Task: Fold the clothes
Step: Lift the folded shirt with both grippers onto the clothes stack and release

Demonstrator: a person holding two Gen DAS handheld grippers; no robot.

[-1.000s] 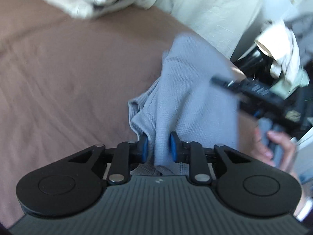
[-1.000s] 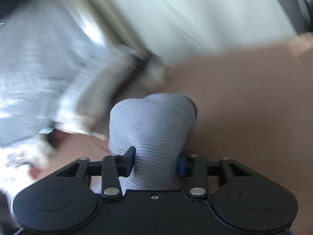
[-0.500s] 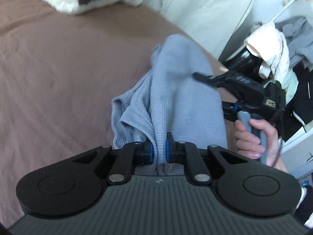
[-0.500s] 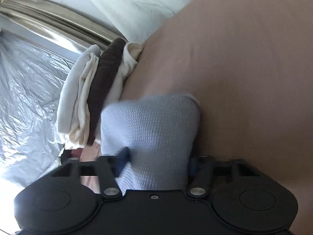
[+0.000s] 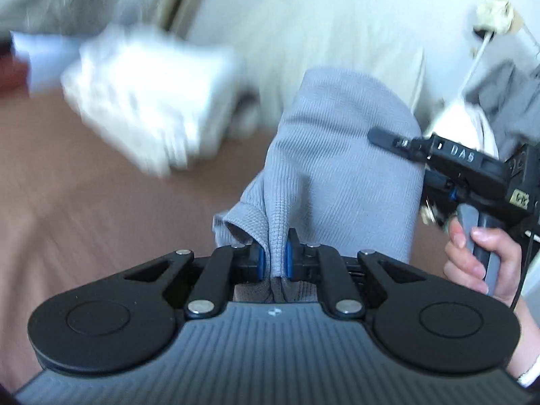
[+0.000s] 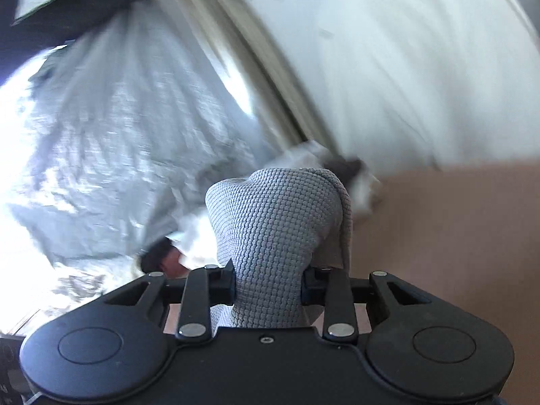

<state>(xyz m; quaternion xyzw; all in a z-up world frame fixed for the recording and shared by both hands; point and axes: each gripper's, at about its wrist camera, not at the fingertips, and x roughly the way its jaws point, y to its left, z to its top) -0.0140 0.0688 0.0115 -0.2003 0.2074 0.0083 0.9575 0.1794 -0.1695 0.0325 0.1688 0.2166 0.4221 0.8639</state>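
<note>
A grey-blue knitted garment (image 5: 341, 172) hangs folded over between both grippers, lifted above the brown bed sheet (image 5: 101, 209). My left gripper (image 5: 274, 259) is shut on a fold of its near edge. My right gripper (image 6: 268, 285) is shut on a thick bunch of the same garment (image 6: 273, 216). In the left wrist view the right gripper (image 5: 435, 155) shows at the right, held by a hand (image 5: 479, 263), with its fingers at the garment's right edge.
A blurred stack of folded white clothes (image 5: 152, 101) lies at the back left of the bed. A white pillow (image 5: 320, 33) and wall are behind. Piled clothes (image 5: 499, 94) are at the far right. Silver plastic sheeting (image 6: 118, 141) is left in the right wrist view.
Both grippers have lifted and swung with the garment; the views now tilt up toward the wall and stack. The left jaws stay shut on the fold.
</note>
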